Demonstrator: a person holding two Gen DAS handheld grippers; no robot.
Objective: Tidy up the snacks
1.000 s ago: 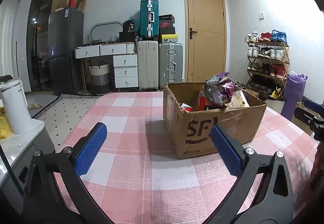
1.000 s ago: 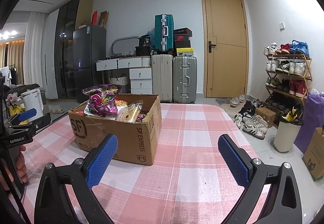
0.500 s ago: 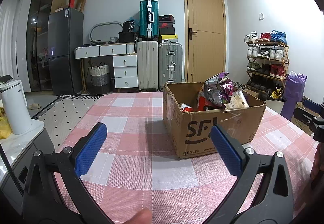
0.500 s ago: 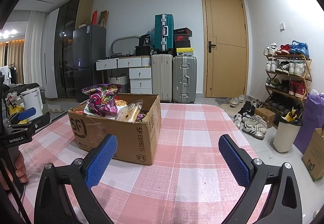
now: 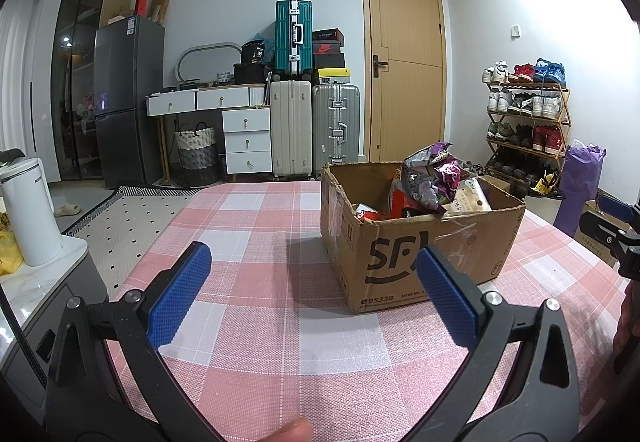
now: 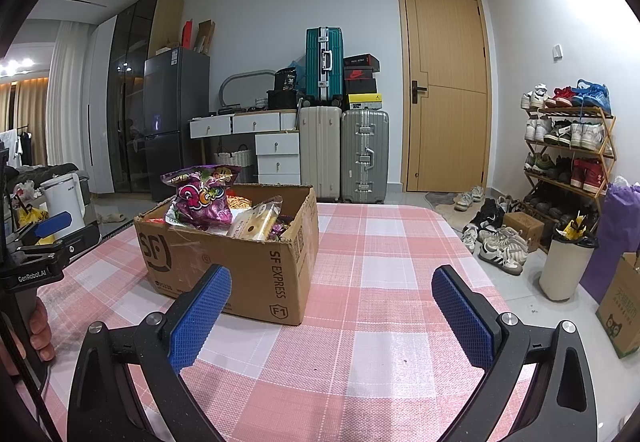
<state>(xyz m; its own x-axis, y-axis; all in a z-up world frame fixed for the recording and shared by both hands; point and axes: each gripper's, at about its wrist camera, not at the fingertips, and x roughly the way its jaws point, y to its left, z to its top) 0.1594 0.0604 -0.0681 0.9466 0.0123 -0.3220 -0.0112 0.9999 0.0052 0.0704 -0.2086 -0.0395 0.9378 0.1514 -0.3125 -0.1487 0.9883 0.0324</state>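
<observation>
One pink-checked table carries one open cardboard box at 1 o'clock in the left wrist view, heaped with snack packets: a purple bag, a cream pouch. Left gripper and right gripper hover empty, jaws wide apart.

White walls, wooden door, stacked suitcases, grey fridge, shoe rack, dotted rug.

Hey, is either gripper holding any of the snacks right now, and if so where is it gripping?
Nothing is held. The left gripper and right gripper are both open and empty above the table; the snacks sit in the cardboard box.
</observation>
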